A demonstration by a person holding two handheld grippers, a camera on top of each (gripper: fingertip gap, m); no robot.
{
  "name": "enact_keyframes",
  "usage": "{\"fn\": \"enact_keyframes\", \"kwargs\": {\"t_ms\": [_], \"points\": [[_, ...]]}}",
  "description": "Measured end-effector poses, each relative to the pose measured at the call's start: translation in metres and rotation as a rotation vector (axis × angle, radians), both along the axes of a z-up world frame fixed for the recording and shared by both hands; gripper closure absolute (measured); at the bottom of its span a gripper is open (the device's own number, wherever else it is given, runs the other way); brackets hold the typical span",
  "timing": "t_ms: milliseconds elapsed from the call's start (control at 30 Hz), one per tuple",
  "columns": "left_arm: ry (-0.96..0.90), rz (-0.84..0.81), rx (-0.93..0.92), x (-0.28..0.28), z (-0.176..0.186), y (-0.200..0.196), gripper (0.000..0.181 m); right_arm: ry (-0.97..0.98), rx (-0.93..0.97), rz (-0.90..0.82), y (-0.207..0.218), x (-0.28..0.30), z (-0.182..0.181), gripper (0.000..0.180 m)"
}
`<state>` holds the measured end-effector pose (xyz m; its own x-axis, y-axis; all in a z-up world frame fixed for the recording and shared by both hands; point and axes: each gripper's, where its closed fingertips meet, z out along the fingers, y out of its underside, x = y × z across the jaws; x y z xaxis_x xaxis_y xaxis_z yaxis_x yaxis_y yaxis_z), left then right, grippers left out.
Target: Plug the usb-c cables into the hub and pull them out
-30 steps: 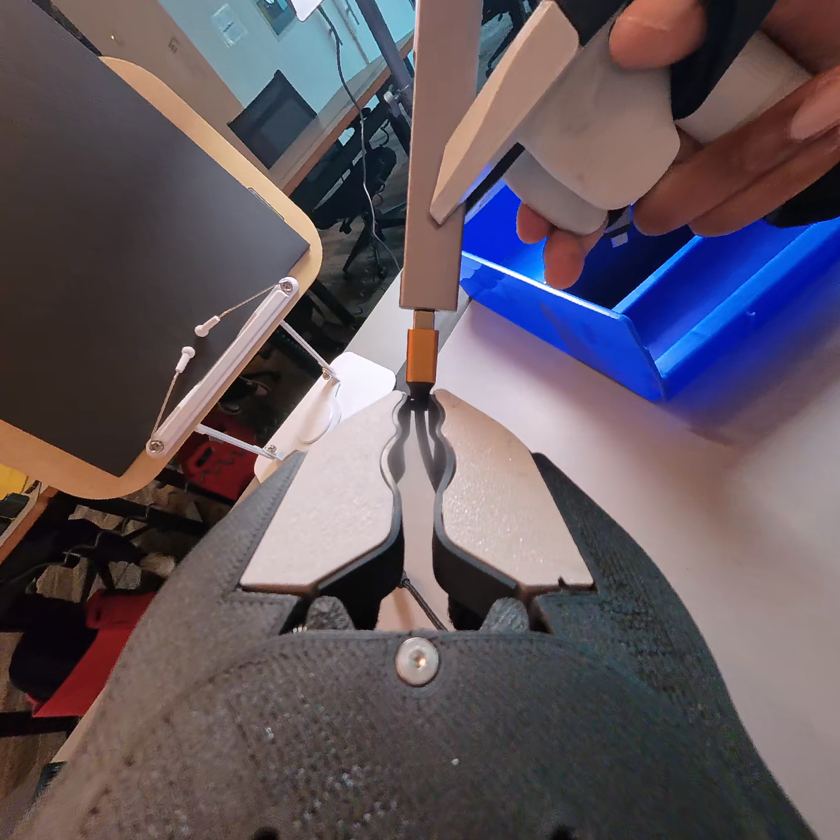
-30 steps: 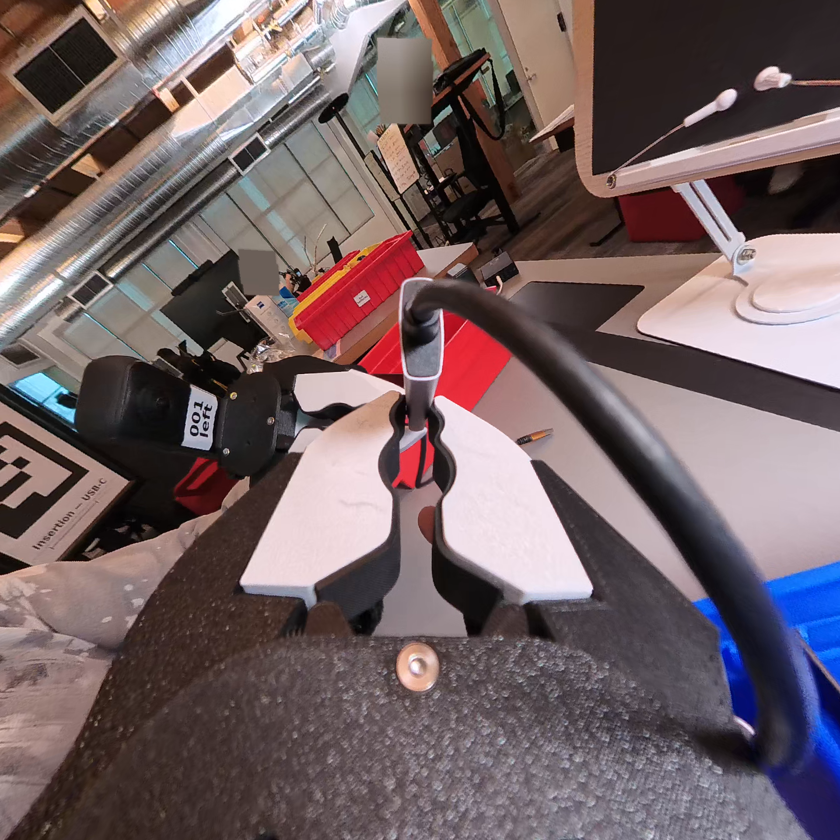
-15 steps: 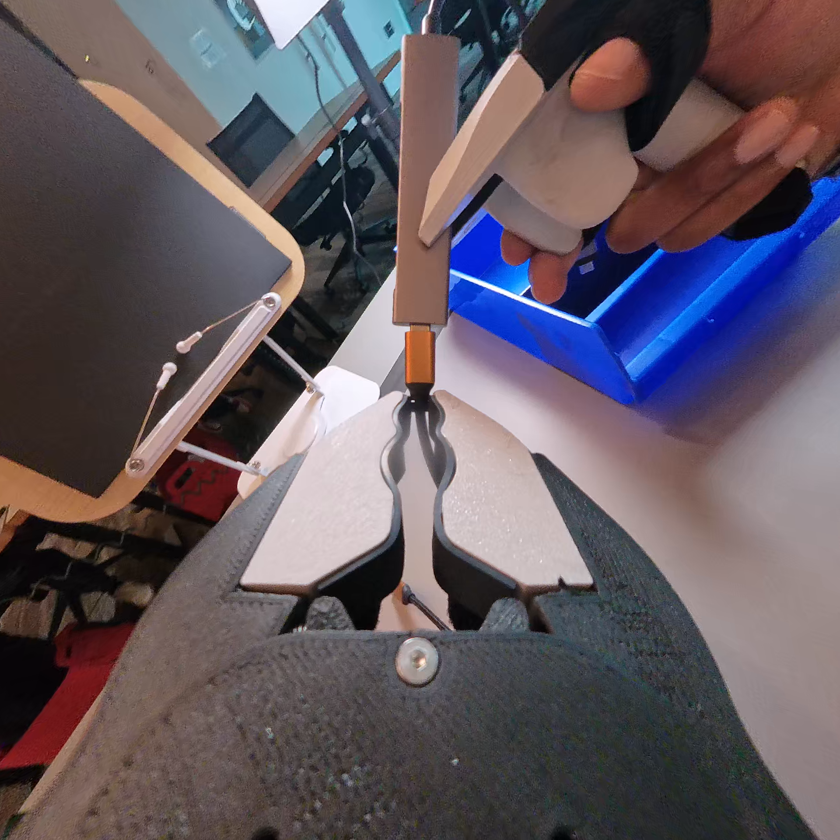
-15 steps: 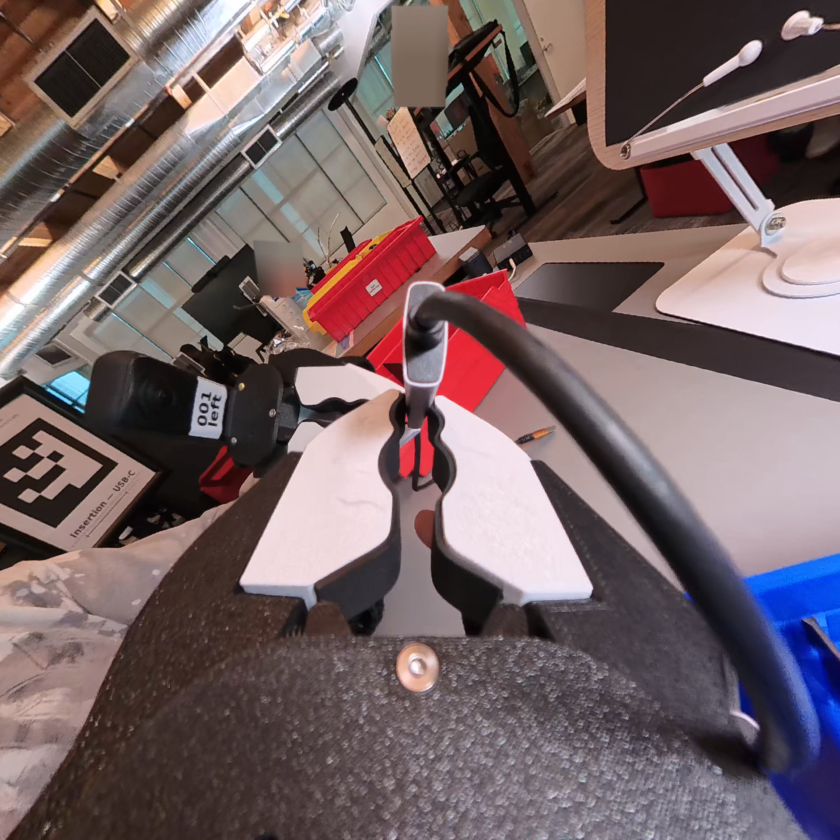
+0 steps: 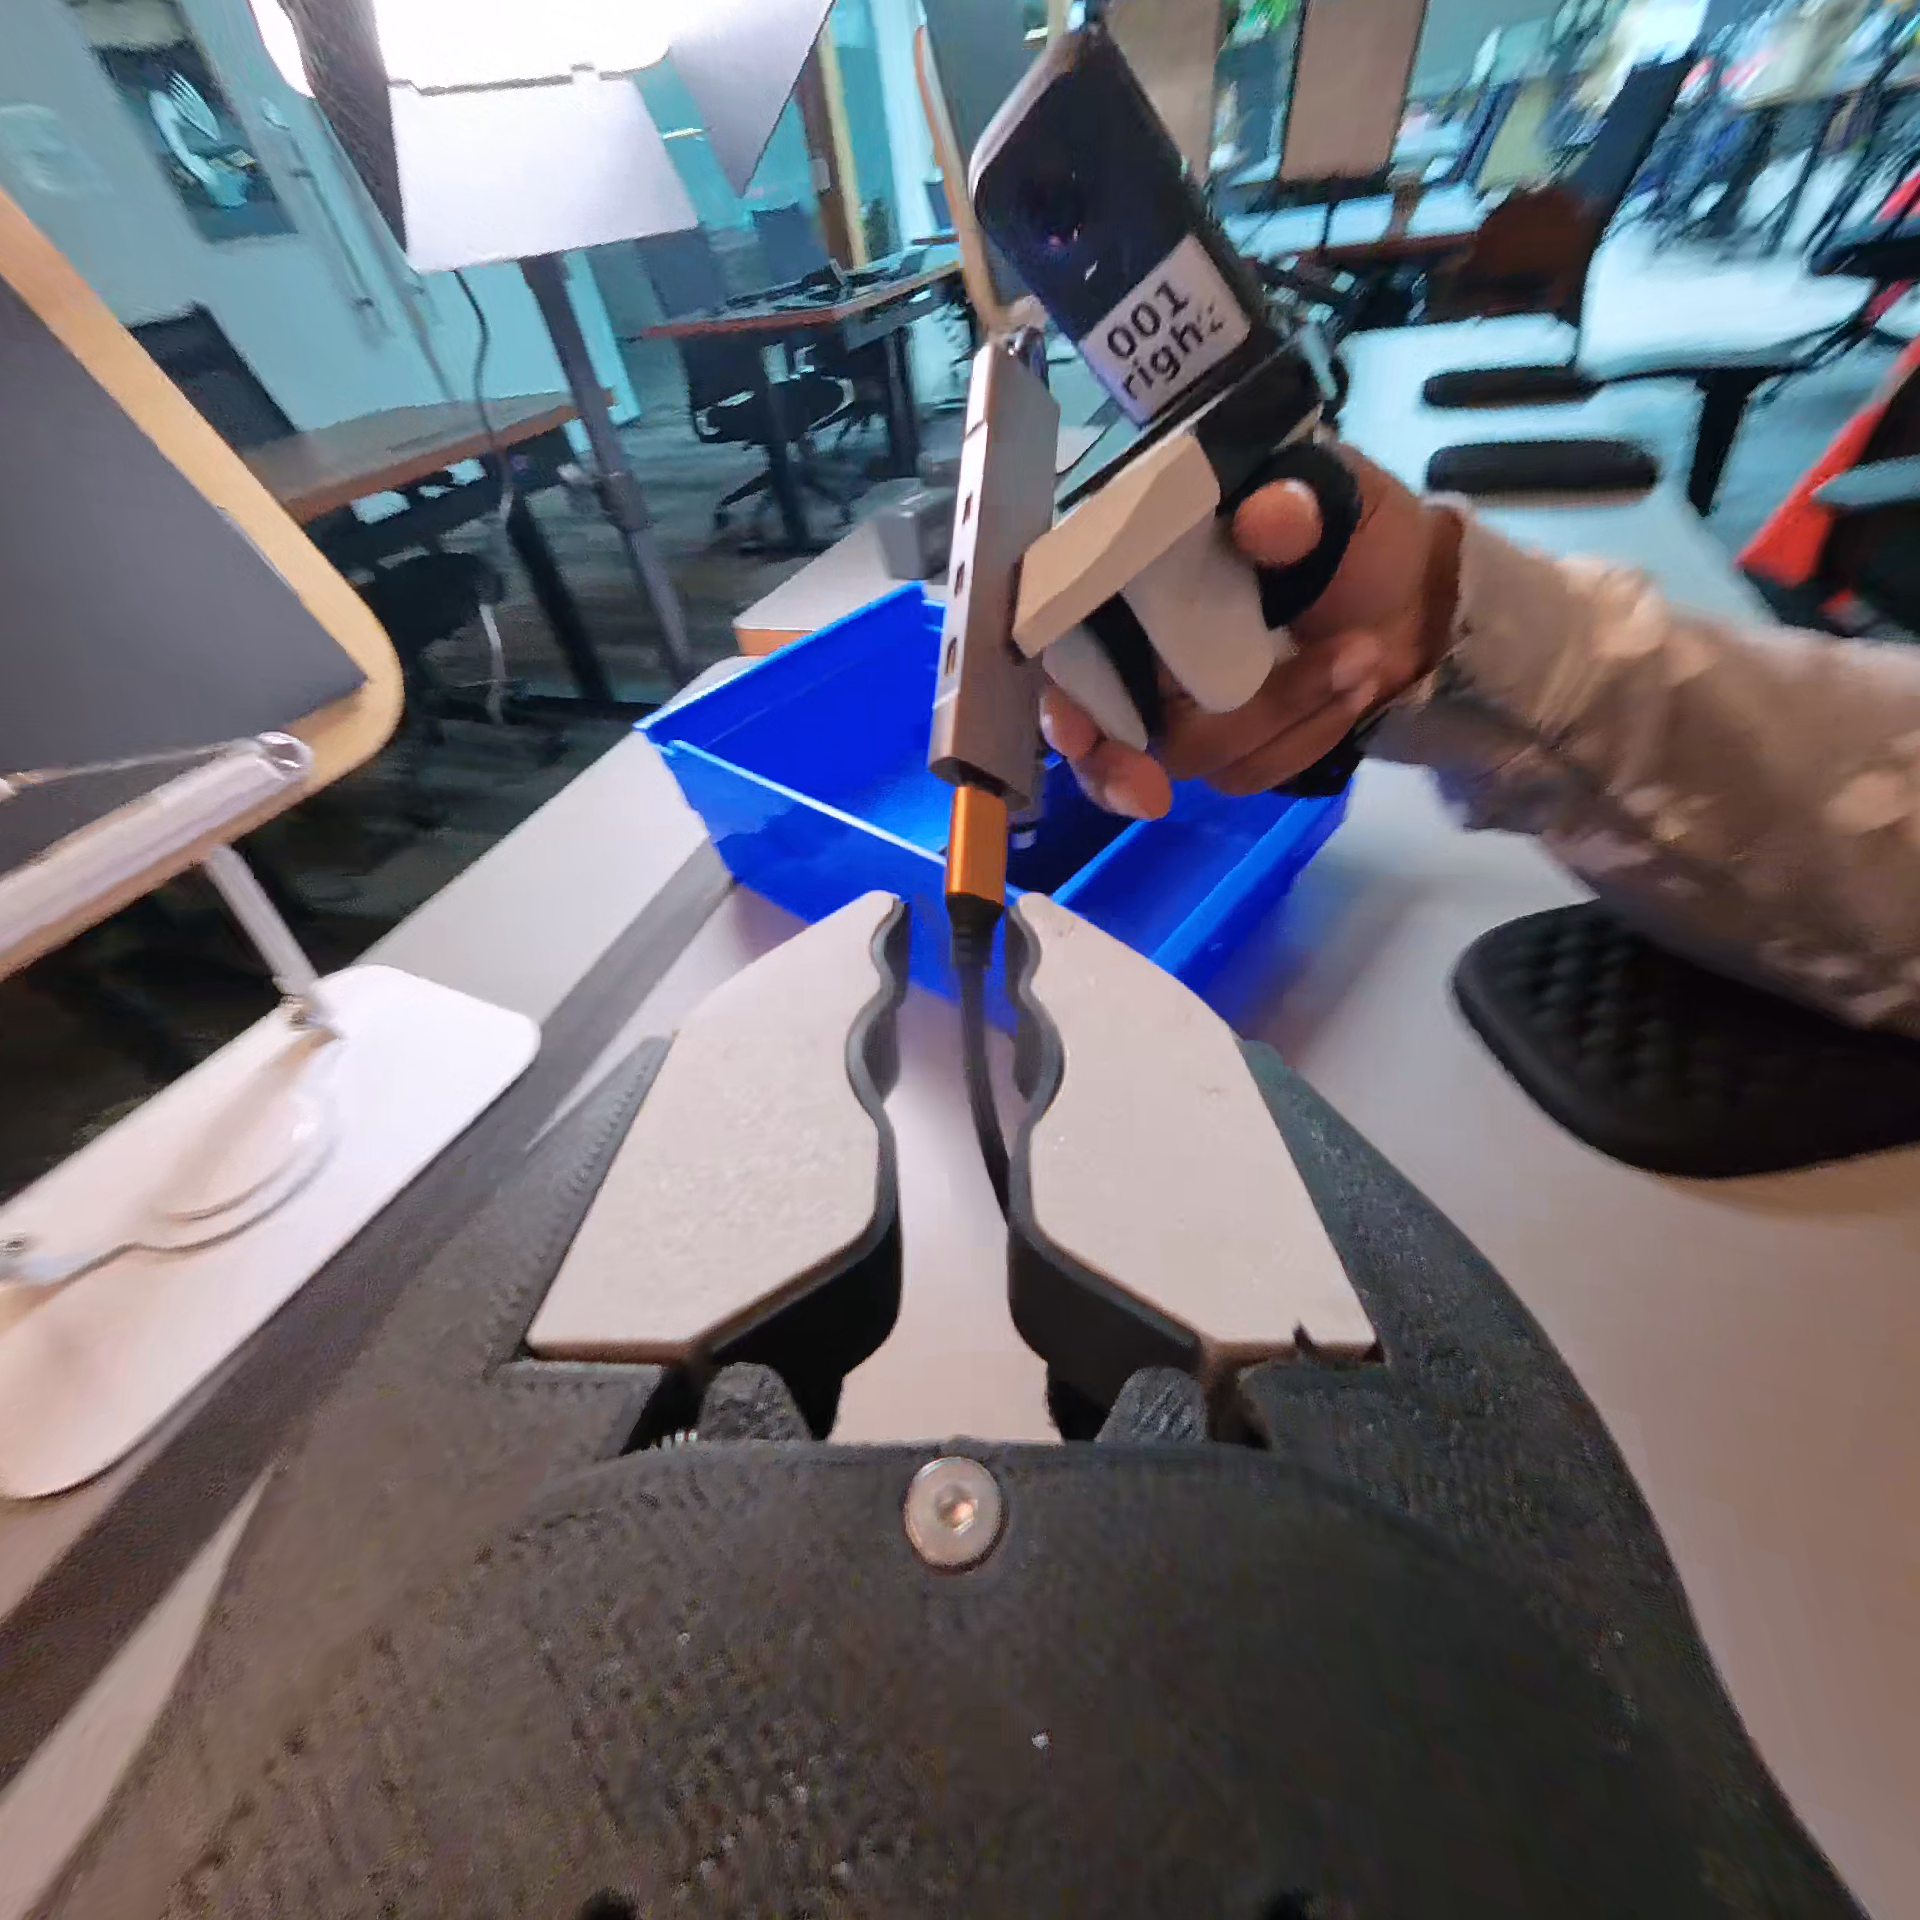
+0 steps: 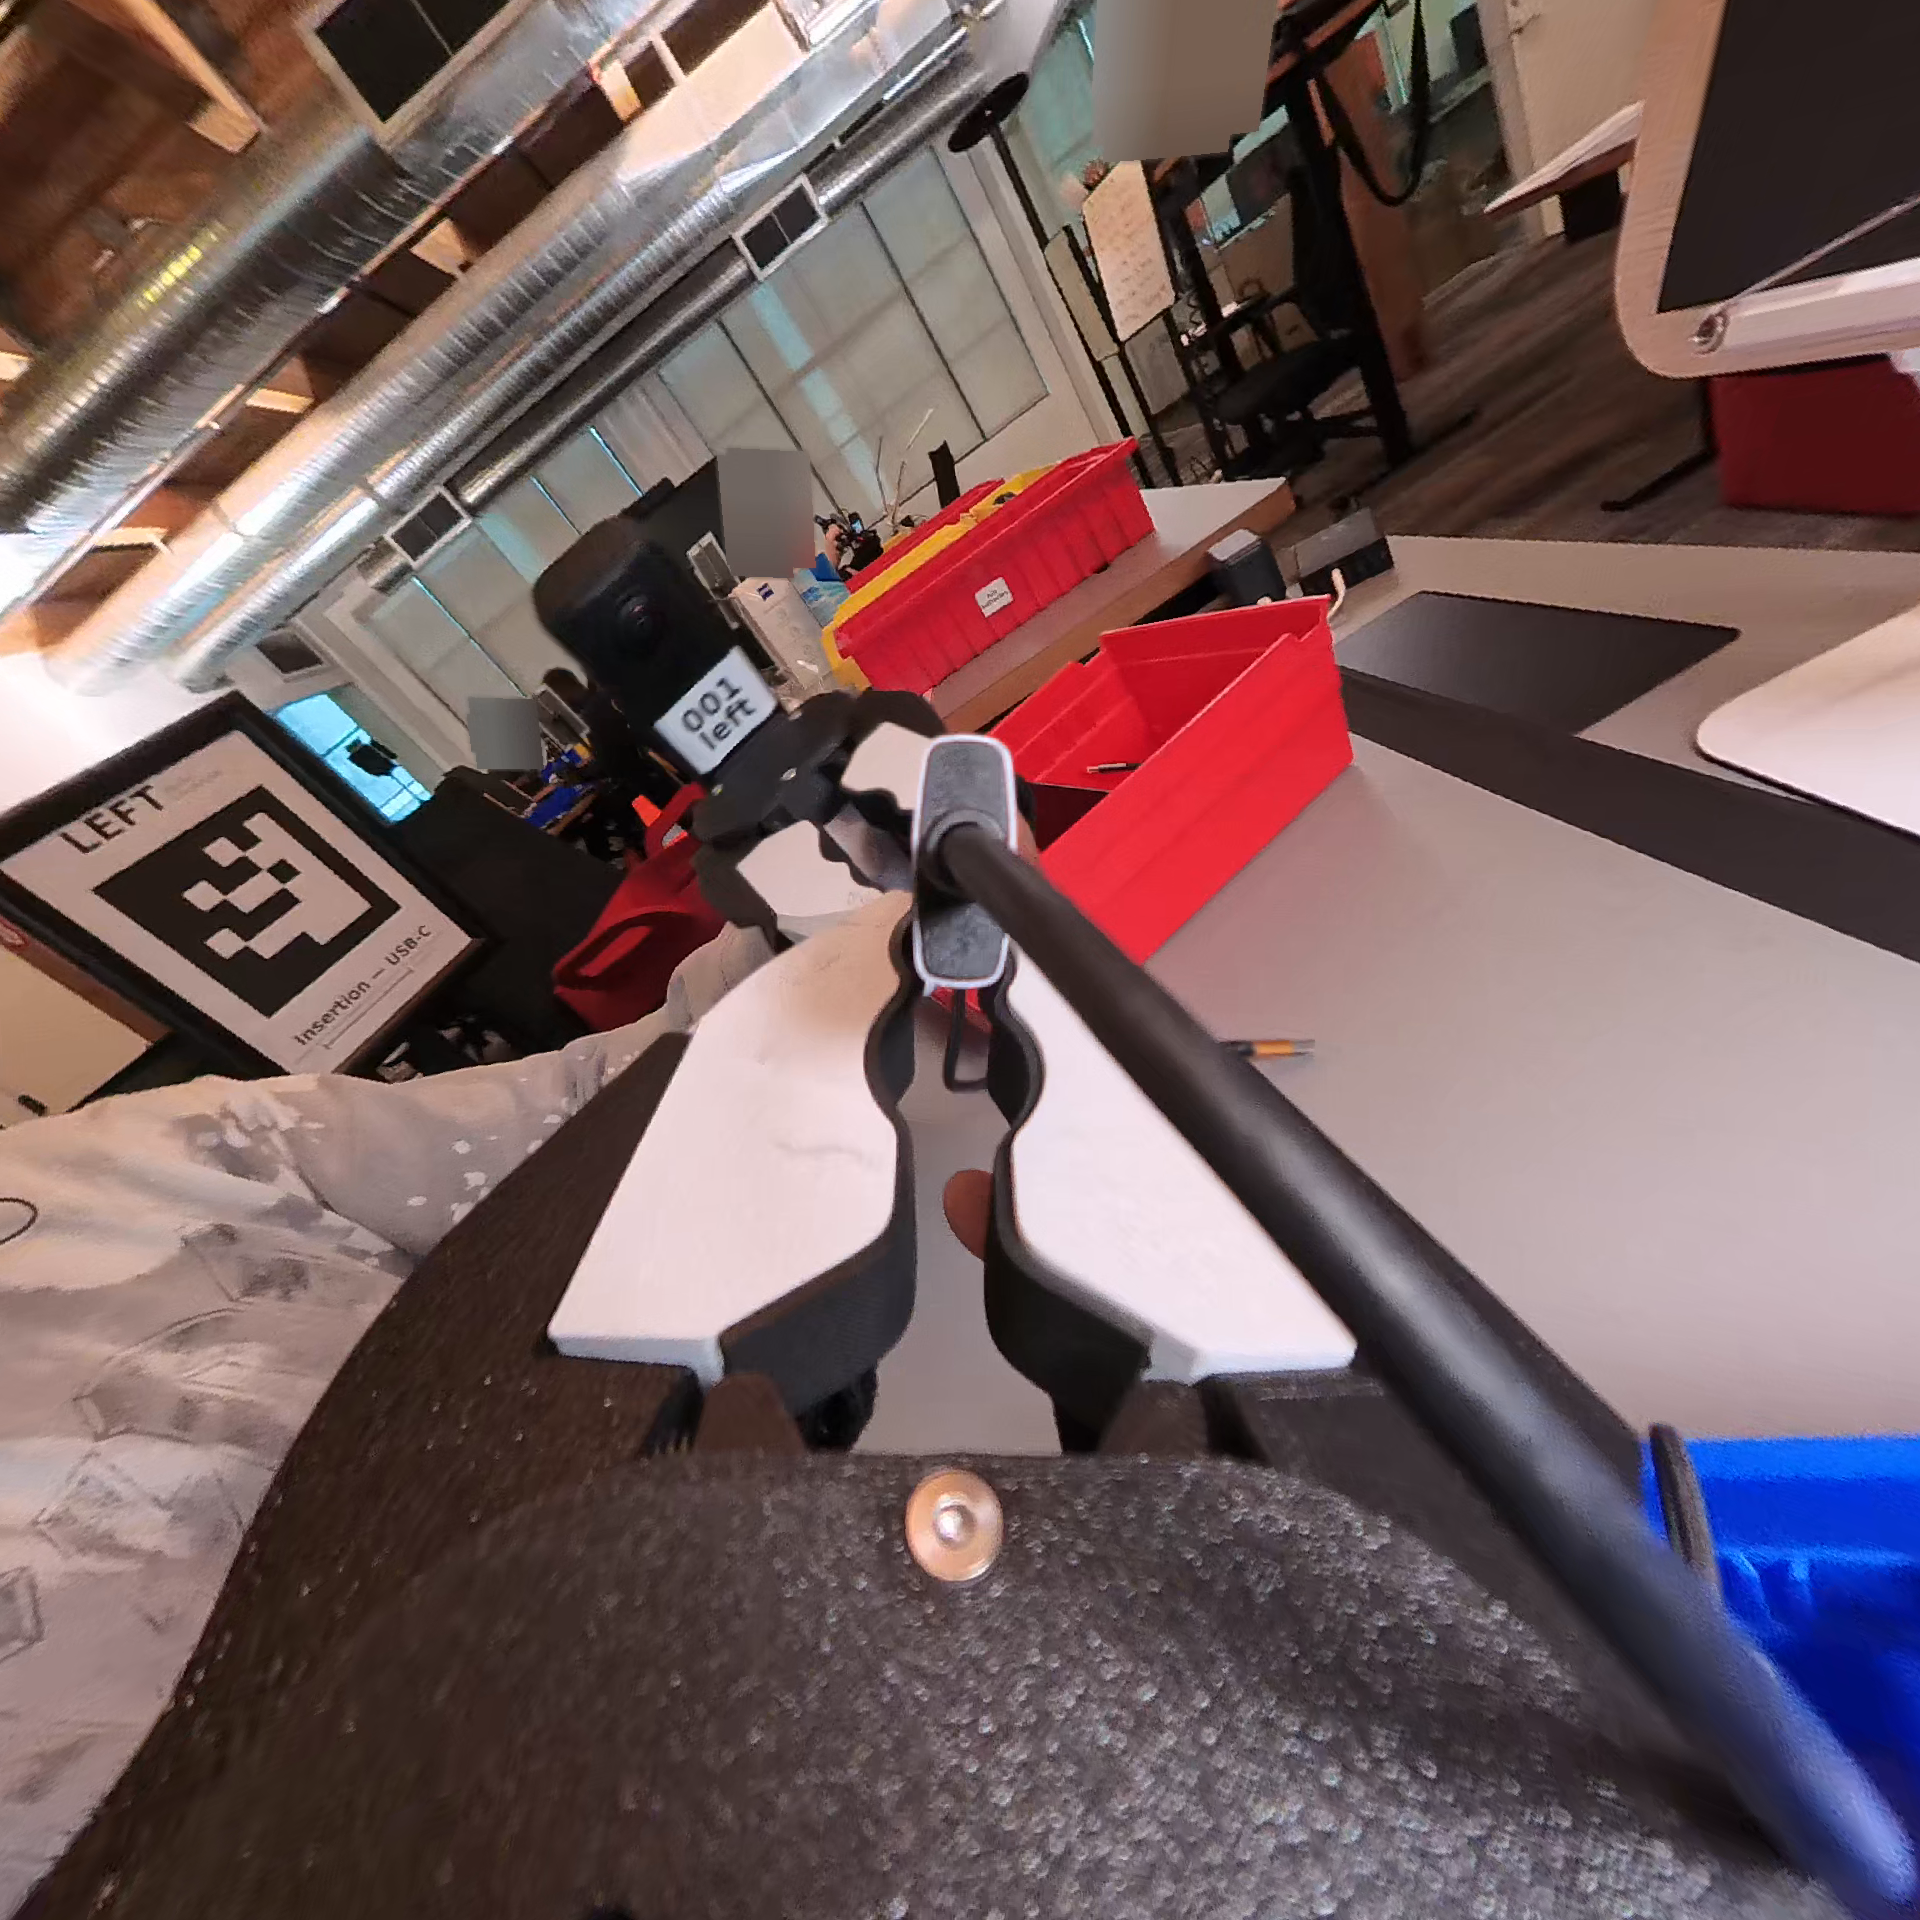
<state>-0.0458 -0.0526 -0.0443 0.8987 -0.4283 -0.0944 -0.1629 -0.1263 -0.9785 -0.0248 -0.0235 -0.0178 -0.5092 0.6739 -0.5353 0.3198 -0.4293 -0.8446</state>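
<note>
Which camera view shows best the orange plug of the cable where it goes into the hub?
The left wrist view: the orange plug sits in the hub's lower end, ahead of the open left gripper. In the right wrist view only the hub's other end shows in the right gripper; the plug is hidden.

Both grippers pair white fingers (image 5: 748, 1122) with textured black bodies, silver screws and labelled cameras (image 6: 644, 644).

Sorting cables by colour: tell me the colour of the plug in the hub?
Orange, on a black cable; clearest in the left wrist view.
</note>
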Motion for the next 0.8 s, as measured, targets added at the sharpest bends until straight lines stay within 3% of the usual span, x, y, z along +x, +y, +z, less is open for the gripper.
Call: {"fn": "enact_keyframes", "kwargs": {"t_ms": [33, 100, 200, 367, 800], "points": [[-0.047, -0.035, -0.023, 0.001, 0.000, -0.002, 0.160, 0.013, 0.009, 0.005, -0.002, 0.000, 0.002, 0.170], [-0.141, -0.119, -0.066, 0.008, 0.000, -0.008, 0.158, 0.027, 0.021, 0.022, -0.007, 0.002, 0.004, 0.170], [-0.228, -0.186, -0.114, 0.013, -0.001, -0.011, 0.172, 0.034, 0.078, 0.037, -0.013, 0.004, 0.002, 0.170], [-0.154, -0.250, -0.221, 0.026, -0.017, -0.018, 0.173, 0.023, 0.191, 0.111, -0.024, 0.012, -0.008, 0.170], [-0.179, -0.367, -0.366, 0.039, -0.033, -0.028, 0.174, -0.007, 0.320, 0.214, -0.035, 0.024, -0.026, 0.171]]}}
